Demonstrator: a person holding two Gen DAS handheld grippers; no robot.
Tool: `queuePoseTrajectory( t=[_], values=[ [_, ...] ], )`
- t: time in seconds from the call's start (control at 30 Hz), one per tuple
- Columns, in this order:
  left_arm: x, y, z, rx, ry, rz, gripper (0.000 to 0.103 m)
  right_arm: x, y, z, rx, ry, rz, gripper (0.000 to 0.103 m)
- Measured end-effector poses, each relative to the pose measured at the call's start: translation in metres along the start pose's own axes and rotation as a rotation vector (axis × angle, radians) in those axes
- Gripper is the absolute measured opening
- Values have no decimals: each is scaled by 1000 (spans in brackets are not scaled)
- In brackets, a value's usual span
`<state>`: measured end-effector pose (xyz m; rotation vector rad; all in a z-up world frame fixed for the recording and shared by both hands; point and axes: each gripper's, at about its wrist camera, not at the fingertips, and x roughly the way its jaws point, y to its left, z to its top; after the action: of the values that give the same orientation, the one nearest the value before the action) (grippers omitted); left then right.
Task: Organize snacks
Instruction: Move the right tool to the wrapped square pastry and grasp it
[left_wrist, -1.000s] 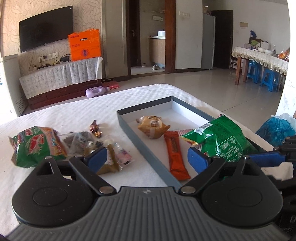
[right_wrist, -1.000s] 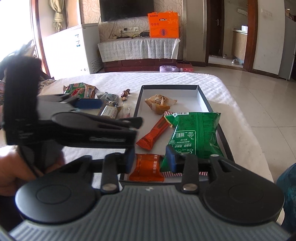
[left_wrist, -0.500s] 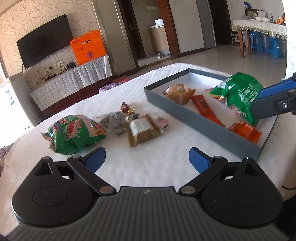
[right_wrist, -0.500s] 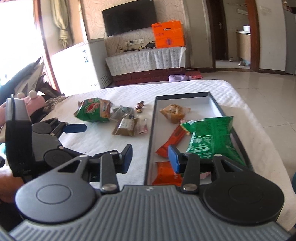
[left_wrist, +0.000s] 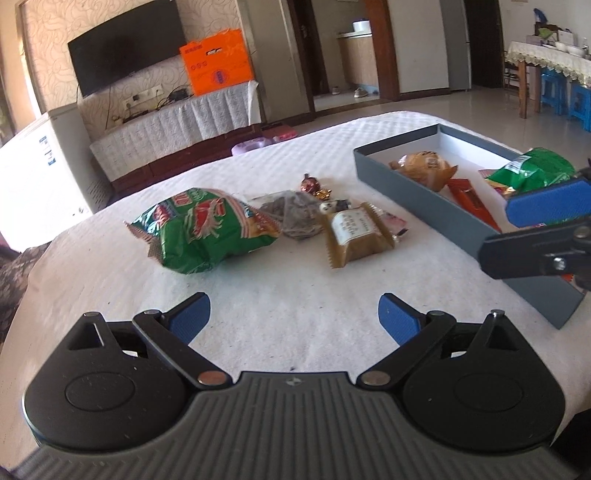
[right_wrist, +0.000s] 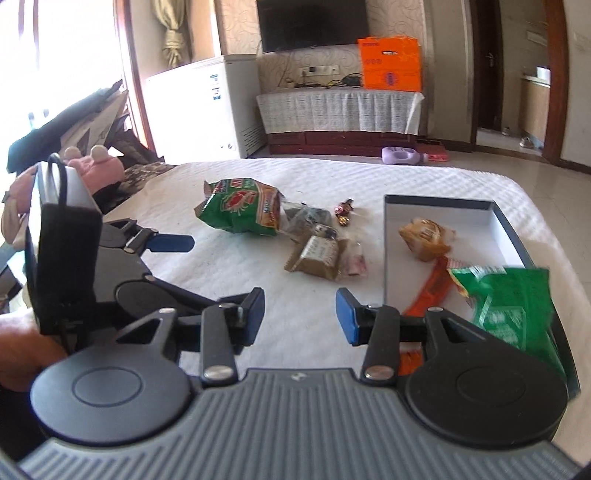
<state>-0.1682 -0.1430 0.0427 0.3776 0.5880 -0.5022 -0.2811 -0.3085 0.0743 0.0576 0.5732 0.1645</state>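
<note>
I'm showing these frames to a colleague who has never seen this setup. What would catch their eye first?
Probably the big green snack bag lying on the white tablecloth, at the left of a loose cluster of small packets. Next, the grey tray to the right, holding another green bag, an orange bar and a golden pastry. Both grippers, left and right, stand open and empty in the foreground.

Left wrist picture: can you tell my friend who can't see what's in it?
Open jaws of the left gripper hang over a white table, holding nothing. Ahead lie a green snack bag and a brown packet. On the right, a grey tray already holds snacks.
</note>
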Motion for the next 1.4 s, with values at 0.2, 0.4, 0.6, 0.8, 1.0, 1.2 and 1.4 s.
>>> queuePoseTrajectory(
  t=[0.2, 0.4, 0.6, 0.8, 1.0, 1.2, 1.4],
  values=[
    [2, 20, -1, -66, 41, 2, 99, 36, -1, 15, -1, 37, -22, 45],
    [4, 33, 1, -117, 57, 7, 99, 70, -9, 28, 73, 61, -45, 46],
    [3, 34, 5, -128, 47, 3, 99, 104, -10, 33, 105, 97, -74, 53],
    [4, 35, 5, -127, 52, -3, 99, 134, -6, 32, 97, 157, -133, 53],
    [7, 38, 5, -135, 61, -1, 99, 153, -2, 30, 47, 182, -149, 55],
    [10, 44, 7, -169, 67, 4, 101, 131, 1, 28, 2, 200, -95, 44],
    [8, 19, 8, -18, 56, -14, 102, 85, -4, 14, -15, 198, -50, 43]
  ],
)
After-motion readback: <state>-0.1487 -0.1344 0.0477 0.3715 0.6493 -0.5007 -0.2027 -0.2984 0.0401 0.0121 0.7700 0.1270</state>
